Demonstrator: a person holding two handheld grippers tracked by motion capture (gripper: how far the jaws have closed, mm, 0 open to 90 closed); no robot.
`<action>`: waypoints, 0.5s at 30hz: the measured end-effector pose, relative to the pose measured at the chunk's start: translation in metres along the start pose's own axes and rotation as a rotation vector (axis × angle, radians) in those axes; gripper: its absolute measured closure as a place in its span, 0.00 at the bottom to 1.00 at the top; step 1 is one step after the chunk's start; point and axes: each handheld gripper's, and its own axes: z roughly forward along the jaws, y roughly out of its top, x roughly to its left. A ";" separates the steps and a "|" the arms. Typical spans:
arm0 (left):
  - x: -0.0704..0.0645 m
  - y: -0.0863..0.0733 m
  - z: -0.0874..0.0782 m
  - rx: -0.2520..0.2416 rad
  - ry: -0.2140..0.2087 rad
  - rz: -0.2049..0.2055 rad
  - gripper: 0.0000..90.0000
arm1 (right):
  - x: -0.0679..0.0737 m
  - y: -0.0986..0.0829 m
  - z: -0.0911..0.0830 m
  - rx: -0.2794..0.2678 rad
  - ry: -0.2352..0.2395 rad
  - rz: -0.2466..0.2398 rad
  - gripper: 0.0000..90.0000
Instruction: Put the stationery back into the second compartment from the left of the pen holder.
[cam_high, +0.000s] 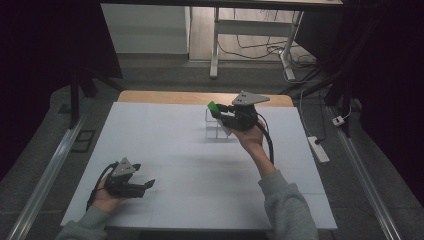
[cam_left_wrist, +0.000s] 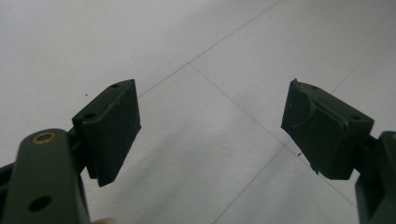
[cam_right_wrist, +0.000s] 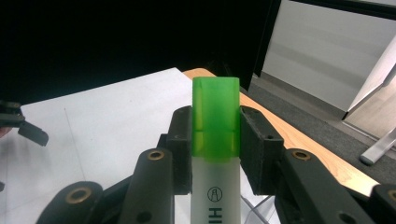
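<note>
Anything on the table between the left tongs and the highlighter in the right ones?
Nothing: in the high view, only bare white table lies between the open left tongs and the green-capped highlighter held by the right tongs.

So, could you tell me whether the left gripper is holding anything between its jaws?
No, the left gripper is open, with bare white table showing between its jaws.

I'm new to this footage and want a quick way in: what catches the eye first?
The green-capped highlighter, clamped between the right gripper's jaws, held over a clear holder at the far side of the white table. Next, the left gripper, open, low over the table's near left.
</note>
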 end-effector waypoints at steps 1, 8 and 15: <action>0.000 0.000 0.000 0.000 0.000 0.000 0.21 | -0.001 0.000 0.001 -0.002 -0.008 0.003 0.73; 0.000 0.000 0.001 0.005 -0.003 -0.002 0.21 | -0.007 0.003 0.003 -0.018 -0.036 0.007 0.73; -0.001 0.000 0.000 0.006 -0.001 0.003 0.21 | -0.015 0.006 0.008 -0.019 -0.048 0.016 0.73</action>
